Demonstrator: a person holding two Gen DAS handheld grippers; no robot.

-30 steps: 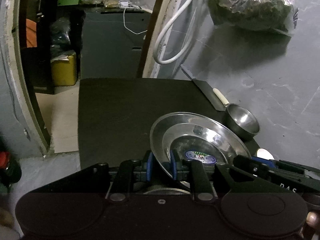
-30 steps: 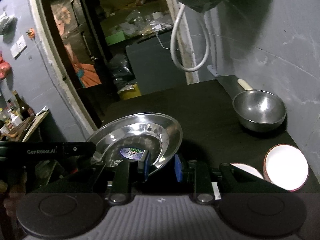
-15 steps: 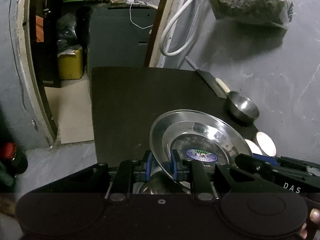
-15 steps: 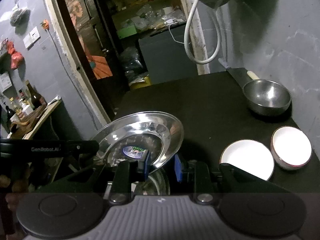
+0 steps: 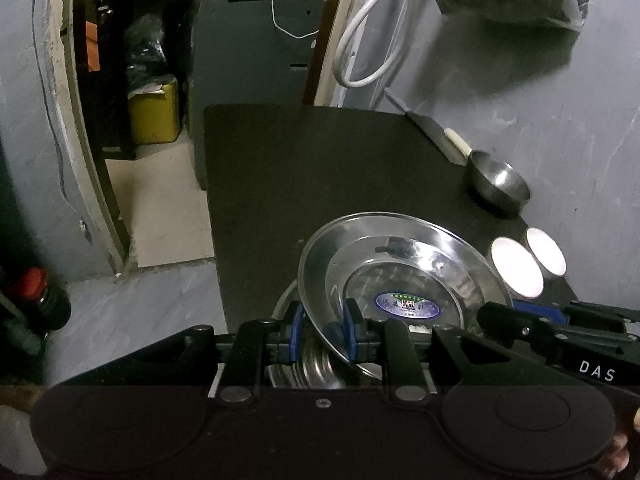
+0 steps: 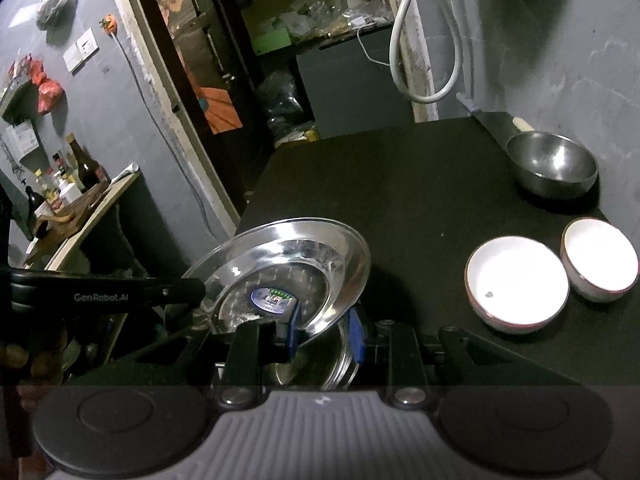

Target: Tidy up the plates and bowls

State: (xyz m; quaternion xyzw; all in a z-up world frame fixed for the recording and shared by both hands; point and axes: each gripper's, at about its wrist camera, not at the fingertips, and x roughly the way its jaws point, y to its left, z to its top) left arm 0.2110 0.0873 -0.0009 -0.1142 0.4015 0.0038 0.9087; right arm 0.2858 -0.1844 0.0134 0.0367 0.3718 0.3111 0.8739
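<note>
Both the left gripper and the right gripper are nearly closed, each pinching an opposite rim of the round, shiny steel plate with a blue sticker, held tilted just above another steel plate at the near edge of the black table. If either thin-rim pinch slackens, the slick plate could slip and clatter down skewed. The grey steel bowl and two white bowls along the table's right edge look empty.

On the table, two bowls sit side by side right of the plate, a metal bowl behind them.
</note>
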